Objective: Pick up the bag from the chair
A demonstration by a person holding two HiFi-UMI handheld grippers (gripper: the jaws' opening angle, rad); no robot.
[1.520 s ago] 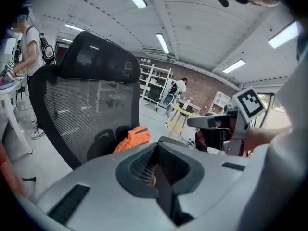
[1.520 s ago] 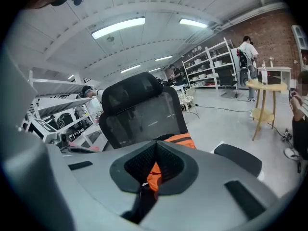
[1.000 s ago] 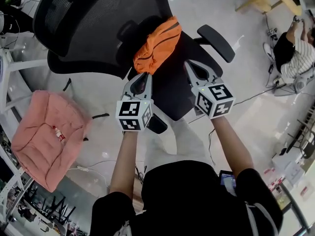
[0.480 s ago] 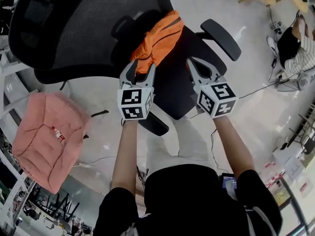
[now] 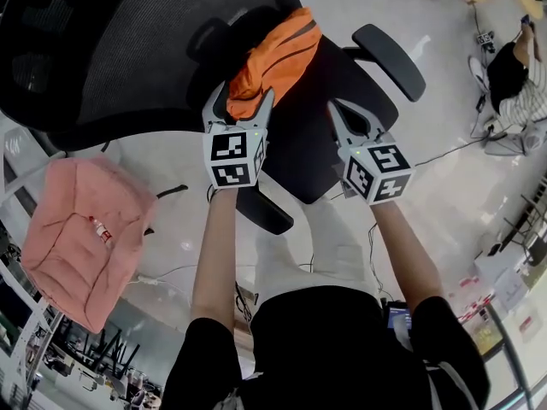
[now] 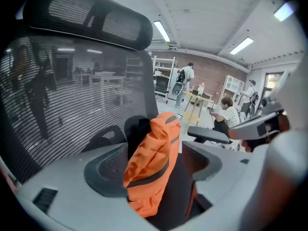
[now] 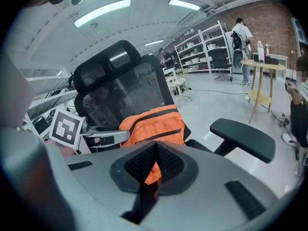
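Orange bag (image 5: 272, 62) with dark stripes, crumpled, slumps on the black chair (image 5: 325, 148) against its mesh back. Left gripper (image 5: 243, 102) has its jaws spread wide around the bag's near end — right gripper (image 5: 338, 109) pressed together, just beside it.

No words, numbers or brand names can be read. The only print is black-and-white square code patterns on the white marker cube (image 5: 232, 159) of the left hand-held gripper (image 5: 241, 97) and, at its 3 o'clock, on the matching cube (image 5: 376, 173) of the right hand-held gripper (image 5: 333, 108).
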